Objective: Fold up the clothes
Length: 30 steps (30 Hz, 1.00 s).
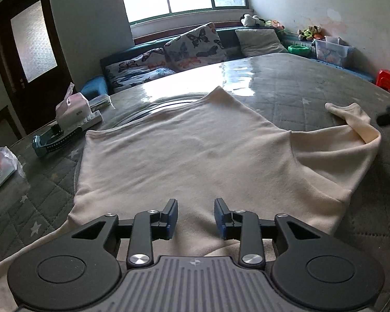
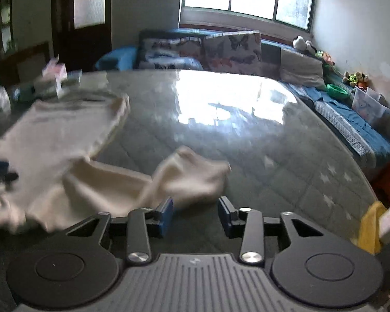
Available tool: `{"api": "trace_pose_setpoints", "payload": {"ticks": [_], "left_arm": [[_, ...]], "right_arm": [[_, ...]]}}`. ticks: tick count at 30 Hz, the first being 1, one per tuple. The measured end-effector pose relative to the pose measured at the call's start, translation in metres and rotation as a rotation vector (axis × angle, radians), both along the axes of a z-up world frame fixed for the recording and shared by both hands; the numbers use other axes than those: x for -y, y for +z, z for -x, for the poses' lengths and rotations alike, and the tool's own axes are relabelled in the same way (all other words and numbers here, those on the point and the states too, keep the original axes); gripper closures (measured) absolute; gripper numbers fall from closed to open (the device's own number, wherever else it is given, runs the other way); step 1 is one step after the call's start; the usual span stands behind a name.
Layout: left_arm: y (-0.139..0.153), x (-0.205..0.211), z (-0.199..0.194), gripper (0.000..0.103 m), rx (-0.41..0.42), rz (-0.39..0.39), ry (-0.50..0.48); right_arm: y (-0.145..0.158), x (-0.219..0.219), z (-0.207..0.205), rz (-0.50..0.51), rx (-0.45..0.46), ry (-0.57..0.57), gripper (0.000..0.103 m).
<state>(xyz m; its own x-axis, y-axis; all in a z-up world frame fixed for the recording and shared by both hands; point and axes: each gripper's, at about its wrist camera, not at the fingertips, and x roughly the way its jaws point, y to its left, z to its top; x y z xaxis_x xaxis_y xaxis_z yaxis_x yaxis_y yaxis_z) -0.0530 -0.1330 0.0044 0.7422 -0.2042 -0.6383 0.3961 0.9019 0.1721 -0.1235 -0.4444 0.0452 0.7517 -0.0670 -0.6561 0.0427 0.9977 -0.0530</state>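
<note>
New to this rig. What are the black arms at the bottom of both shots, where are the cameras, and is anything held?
No robot here: a person carries a two-finger gripper in each hand, with a fisheye camera on each looking forward along its fingers. The black linkages are the gripper itself. In the left wrist view, the left gripper hovers with its jaws apart over a cream garment spread on the quilted grey table cover. In the right wrist view, which is blurred, the right gripper is also open, near the garment's sleeve. Neither holds anything. A tissue box sits at the table's left edge.
</note>
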Motion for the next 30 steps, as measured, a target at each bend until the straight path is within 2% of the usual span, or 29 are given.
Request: {"api": "trace_pose_setpoints", "payload": {"ticks": [5, 10, 12, 13, 14, 17, 23, 28, 30], "left_arm": [[0.001, 0.001, 0.001, 0.069, -0.002, -0.005, 0.003], [0.0, 0.0, 0.001, 0.069, -0.002, -0.002, 0.005], [0.0, 0.0, 0.001, 0.069, -0.001, -0.002, 0.005], [0.0, 0.0, 0.001, 0.068, -0.001, -0.002, 0.006], [0.0, 0.0, 0.001, 0.067, 0.0, -0.002, 0.006], [0.0, -0.001, 0.002, 0.066, -0.001, -0.002, 0.007], [0.0, -0.002, 0.002, 0.066, -0.001, -0.003, 0.007], [0.0, -0.003, 0.004, 0.065, 0.0, -0.004, 0.005], [0.0, -0.003, 0.004, 0.065, -0.001, -0.006, 0.002]], "right_arm": [[0.001, -0.004, -0.032, -0.071, 0.009, 0.019, 0.063], [-0.012, -0.013, -0.065, -0.072, -0.049, 0.026, 0.065], [-0.019, -0.015, -0.07, -0.059, -0.077, 0.022, 0.07], [-0.022, -0.016, -0.071, -0.052, -0.085, 0.017, 0.078], [-0.022, -0.016, -0.07, -0.044, -0.082, 0.013, 0.086], [-0.02, -0.013, -0.06, -0.029, -0.058, -0.002, 0.099], [0.006, 0.014, -0.011, -0.054, 0.084, -0.082, 0.101], [0.008, 0.048, 0.039, -0.073, 0.097, -0.201, 0.1], [-0.002, 0.058, 0.05, -0.07, 0.064, -0.259, 0.098]]}}
